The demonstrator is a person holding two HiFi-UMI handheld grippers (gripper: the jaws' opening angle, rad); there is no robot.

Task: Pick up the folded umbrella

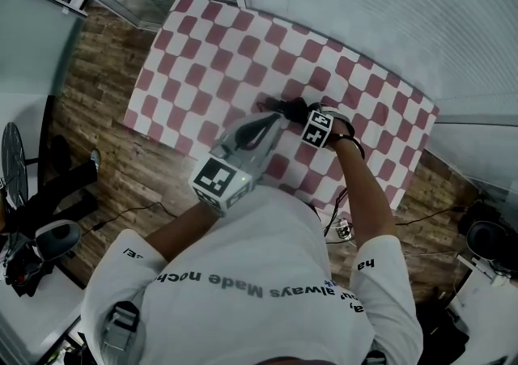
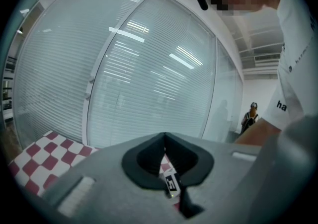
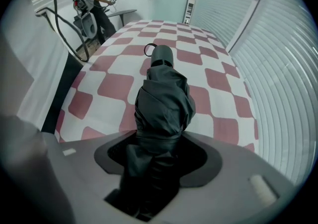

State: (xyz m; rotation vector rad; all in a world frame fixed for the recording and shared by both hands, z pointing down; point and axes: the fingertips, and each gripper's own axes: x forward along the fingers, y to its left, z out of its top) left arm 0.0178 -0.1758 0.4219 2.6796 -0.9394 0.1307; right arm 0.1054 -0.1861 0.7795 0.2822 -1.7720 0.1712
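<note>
Right gripper view: black folded fabric umbrella [image 3: 164, 96] lay flat on red-and-white chequered surface [image 3: 218, 84]. Handle and wrist loop pointed to 12 o'clock; the bunched canopy end, at 6 o'clock, sat inside grey right gripper [image 3: 155, 141]. Its fingers were clenched on that end from steeply above, probably to secure a hold before lifting. Grey left gripper [image 2: 165, 136] hung near, at 8 o'clock in head view, fingers pressed together on nothing, apparently kept clear.

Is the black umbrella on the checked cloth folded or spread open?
Folded. The umbrella is a compact bundle, its fabric wrapped close, with no canopy spread over the checked cloth.
</note>
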